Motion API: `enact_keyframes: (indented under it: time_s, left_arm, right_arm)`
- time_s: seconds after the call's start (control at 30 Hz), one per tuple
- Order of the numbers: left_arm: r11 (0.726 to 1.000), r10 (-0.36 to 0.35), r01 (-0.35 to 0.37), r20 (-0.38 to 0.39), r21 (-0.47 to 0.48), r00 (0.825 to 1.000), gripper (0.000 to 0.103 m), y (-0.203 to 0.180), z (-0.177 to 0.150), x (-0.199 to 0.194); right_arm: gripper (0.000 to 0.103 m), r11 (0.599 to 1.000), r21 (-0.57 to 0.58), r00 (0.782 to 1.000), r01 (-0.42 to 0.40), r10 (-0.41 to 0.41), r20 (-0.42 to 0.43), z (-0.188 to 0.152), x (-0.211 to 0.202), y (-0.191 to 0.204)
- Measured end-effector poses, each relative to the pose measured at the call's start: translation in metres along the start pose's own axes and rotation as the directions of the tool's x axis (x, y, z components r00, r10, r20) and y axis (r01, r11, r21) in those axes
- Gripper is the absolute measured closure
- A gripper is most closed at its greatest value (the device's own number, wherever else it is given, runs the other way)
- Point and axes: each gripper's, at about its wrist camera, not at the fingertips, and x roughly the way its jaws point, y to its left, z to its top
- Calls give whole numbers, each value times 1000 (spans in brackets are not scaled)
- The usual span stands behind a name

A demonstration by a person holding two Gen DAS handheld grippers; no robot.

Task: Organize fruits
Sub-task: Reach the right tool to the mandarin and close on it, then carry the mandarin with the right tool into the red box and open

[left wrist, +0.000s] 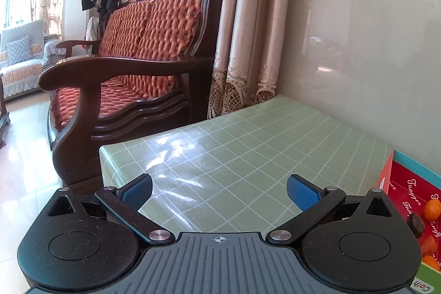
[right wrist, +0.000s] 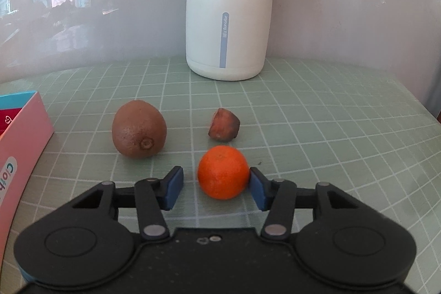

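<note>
Orange tangerine, stem up, between unclenched right tongs; left tongs released.

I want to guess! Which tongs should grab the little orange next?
Right. The right tongs already straddle the orange, one pad touching it. The left tongs gape over bare tablecloth.

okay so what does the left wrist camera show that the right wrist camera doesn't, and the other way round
Left wrist only: the wide-open left gripper, a dark wooden armchair with orange cushions, beige lace curtains.
Right wrist only: the right gripper, a small orange tangerine between its pads with a gap on one side, a brown kiwi, a tall white thermos jug.
Both: the green checked tablecloth, the red cardboard box.
</note>
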Motion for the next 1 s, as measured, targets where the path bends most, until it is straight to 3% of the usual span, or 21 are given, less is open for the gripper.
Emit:
enact_keyframes:
  time_s: [0.07, 0.57, 1.0]
  left_arm:
    - [1000, -1, 1, -1, 1, 1000, 0, -1, 1, 0]
    - [1000, -7, 7, -9, -5, 1000, 0, 0, 0, 1]
    - [999, -9, 8, -22, -31, 1000, 0, 5, 1, 3]
  right_arm:
    - [66, 1000, 0, 1000, -7, 7, 2, 0, 0, 0]
    - [66, 997, -25, 997, -74, 75, 19, -2, -15, 8]
    - [66, 975, -67, 973, -212, 217, 77, 4, -47, 26]
